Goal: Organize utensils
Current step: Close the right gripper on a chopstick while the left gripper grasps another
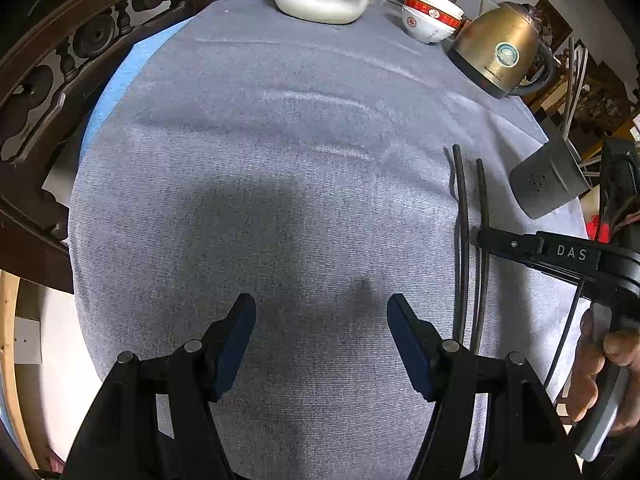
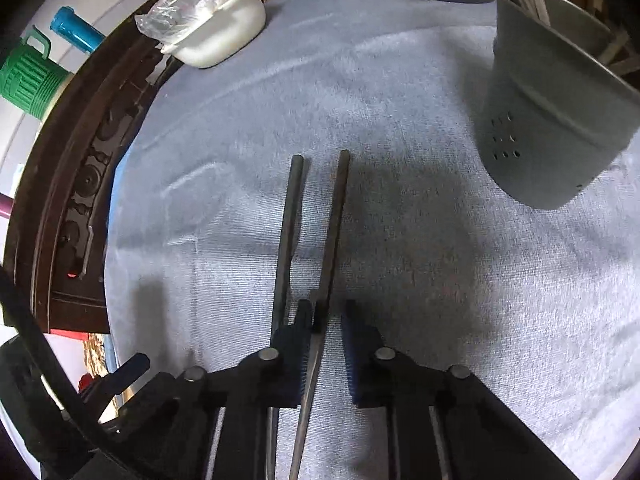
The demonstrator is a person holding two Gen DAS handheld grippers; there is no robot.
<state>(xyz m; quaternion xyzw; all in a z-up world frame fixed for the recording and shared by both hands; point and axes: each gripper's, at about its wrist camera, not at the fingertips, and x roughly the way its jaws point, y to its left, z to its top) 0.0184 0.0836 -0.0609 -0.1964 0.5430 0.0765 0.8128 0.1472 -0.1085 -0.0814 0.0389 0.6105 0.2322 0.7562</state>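
Early stage: both chopsticks [image 2: 316, 240] lie on the worktop [image 2: 400, 280], lower centre; holder [image 2: 552, 120] upper right holds none that show. Right gripper [image 2: 325, 344] jaws slightly apart, straddling one chopstick, not clamped; left gripper [image 1: 320, 344] jaws wide, empty.

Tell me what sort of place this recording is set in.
Probably a home dining area. A cloth-covered table with a carved wooden chair beside it holds a kettle, stacked bowls, two chopsticks and a grey utensil holder, with framed pictures on the wall behind.
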